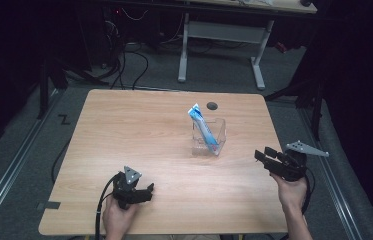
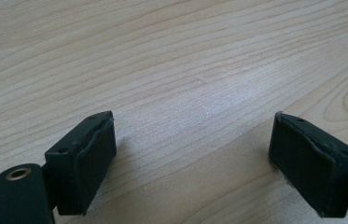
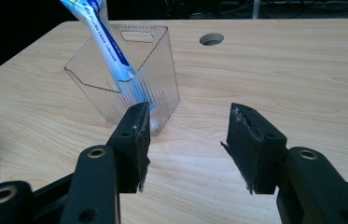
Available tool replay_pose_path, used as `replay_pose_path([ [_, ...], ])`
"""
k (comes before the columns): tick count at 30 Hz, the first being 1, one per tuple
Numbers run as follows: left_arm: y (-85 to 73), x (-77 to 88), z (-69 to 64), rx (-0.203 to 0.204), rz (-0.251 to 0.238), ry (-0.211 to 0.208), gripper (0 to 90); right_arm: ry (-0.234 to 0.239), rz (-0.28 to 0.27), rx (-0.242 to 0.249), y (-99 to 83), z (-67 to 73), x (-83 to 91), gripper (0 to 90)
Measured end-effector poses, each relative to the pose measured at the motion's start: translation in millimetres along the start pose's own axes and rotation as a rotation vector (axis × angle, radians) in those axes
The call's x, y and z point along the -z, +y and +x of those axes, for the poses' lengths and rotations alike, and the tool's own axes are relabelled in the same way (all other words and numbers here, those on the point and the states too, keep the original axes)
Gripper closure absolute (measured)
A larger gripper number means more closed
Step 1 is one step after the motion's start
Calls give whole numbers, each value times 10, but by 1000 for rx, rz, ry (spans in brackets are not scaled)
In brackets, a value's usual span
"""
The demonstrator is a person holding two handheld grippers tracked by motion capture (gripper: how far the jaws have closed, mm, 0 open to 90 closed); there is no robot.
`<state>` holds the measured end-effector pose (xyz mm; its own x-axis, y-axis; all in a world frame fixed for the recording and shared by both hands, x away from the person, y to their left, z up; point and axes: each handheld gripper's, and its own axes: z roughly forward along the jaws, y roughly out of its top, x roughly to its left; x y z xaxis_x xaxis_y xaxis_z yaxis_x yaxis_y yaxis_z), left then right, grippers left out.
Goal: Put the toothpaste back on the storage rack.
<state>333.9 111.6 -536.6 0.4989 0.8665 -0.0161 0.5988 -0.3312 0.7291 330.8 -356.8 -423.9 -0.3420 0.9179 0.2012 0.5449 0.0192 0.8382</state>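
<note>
Tube stands tilted in the clear bin near table centre. Right gripper well right of the bin, jaws apart, nothing between them. Left gripper near the front edge, left of the bin, released too

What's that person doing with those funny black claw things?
A person sits at the light wooden table holding a black two-jaw tool in each hand. A blue and white toothpaste tube stands tilted inside a clear ribbed plastic box near the middle of the table. The right tool points toward that box with its jaws open and nothing between them. The left tool sits low over bare wood near the front edge, jaws open and holding nothing.
</note>
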Motion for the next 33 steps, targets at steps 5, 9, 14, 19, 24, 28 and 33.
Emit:
replay_pose_path([
  [5,0,0,0,0,0,0,153,-3,-3,-6,-53,-9,5,493],
  [9,0,0,0,0,0,0,153,-6,1,-9,-82,-20,-5,492],
  [14,0,0,0,0,0,0,153,-10,3,-11,-109,-22,-12,492],
  [19,0,0,0,0,0,0,153,-13,12,-10,-149,-24,-40,492],
  [24,0,0,0,0,0,0,153,-21,42,12,-199,5,-99,490],
  [28,0,0,0,0,0,0,153,-22,53,4,-257,15,-145,490],
  [33,0,0,0,0,0,0,153,-28,57,1,-307,9,-179,490],
])
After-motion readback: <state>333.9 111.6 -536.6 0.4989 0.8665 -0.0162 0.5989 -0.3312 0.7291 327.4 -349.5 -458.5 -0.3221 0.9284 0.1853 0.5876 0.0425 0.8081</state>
